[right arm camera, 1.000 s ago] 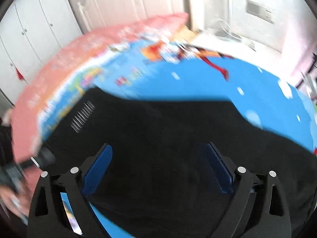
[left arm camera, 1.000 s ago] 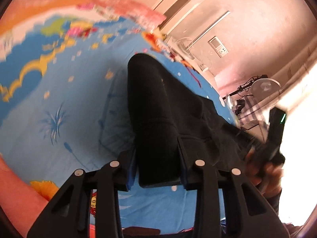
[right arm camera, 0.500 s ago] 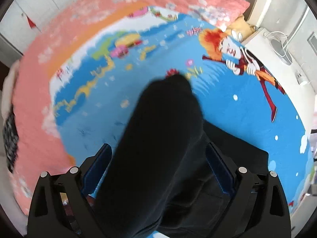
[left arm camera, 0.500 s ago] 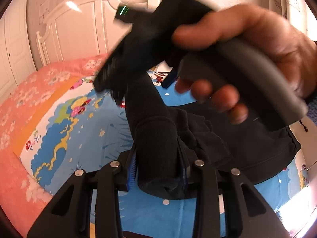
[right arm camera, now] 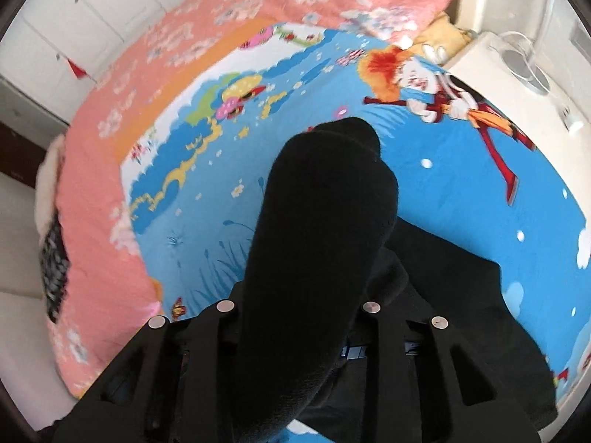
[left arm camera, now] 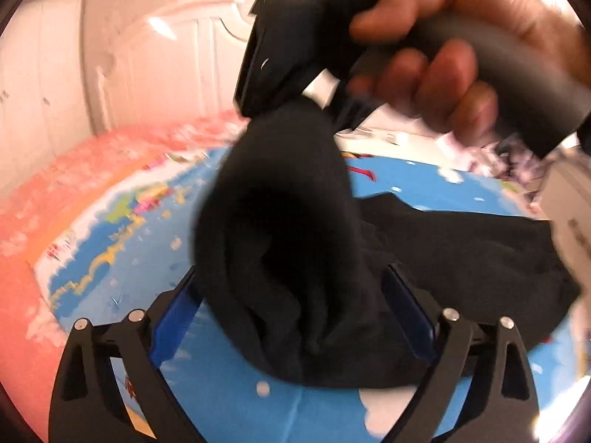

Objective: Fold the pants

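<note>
Left tongs just opened, right tongs closed on pants, pads hidden.

Pants black; bedsheet blue cartoon print, pink floral border; tongs pads blue.

Right gripper pads hidden under the bunched black fabric pants; jaws have just been closing, contact point not visible. Pants' lower end cut off by frame bottom. Left view motion-blurred: the person's hand on the handle is smeared, and the clutter at right is possibly cables.
</note>
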